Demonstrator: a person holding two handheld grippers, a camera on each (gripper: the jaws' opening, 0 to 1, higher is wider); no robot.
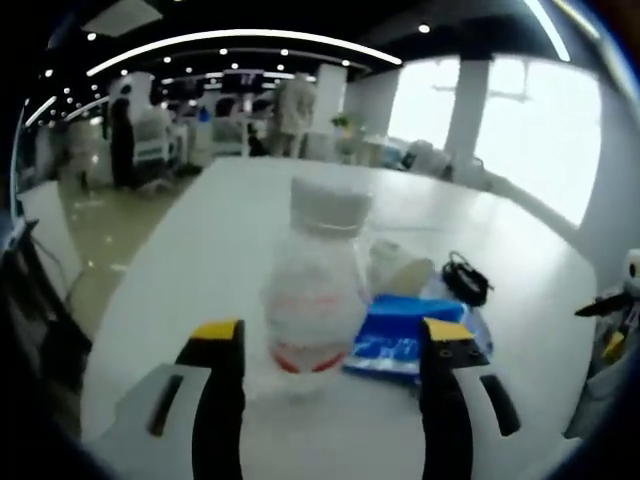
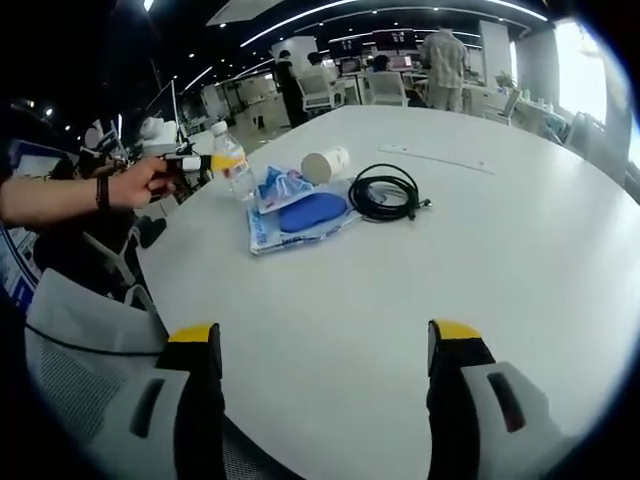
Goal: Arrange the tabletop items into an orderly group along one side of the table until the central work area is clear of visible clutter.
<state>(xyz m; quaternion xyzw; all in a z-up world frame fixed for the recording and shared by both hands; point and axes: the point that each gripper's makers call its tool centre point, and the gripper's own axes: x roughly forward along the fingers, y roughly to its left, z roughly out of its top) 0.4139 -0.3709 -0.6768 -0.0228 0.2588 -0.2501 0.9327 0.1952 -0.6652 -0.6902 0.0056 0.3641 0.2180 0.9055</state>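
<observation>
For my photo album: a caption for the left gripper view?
Open tongs approach a water bottle on a white table.

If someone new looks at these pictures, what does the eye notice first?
The clear plastic water bottle, standing upright between the open jaws of the left gripper. Beside it on the white table lie a blue plastic bag, a white cup on its side and a coiled black cable.

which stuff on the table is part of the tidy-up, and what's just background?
Job items: water bottle between the left tool jaws; blue packet; white cup on its side; coiled black cable; right tool, open over bare table.

Background: office chairs; people standing behind.
</observation>
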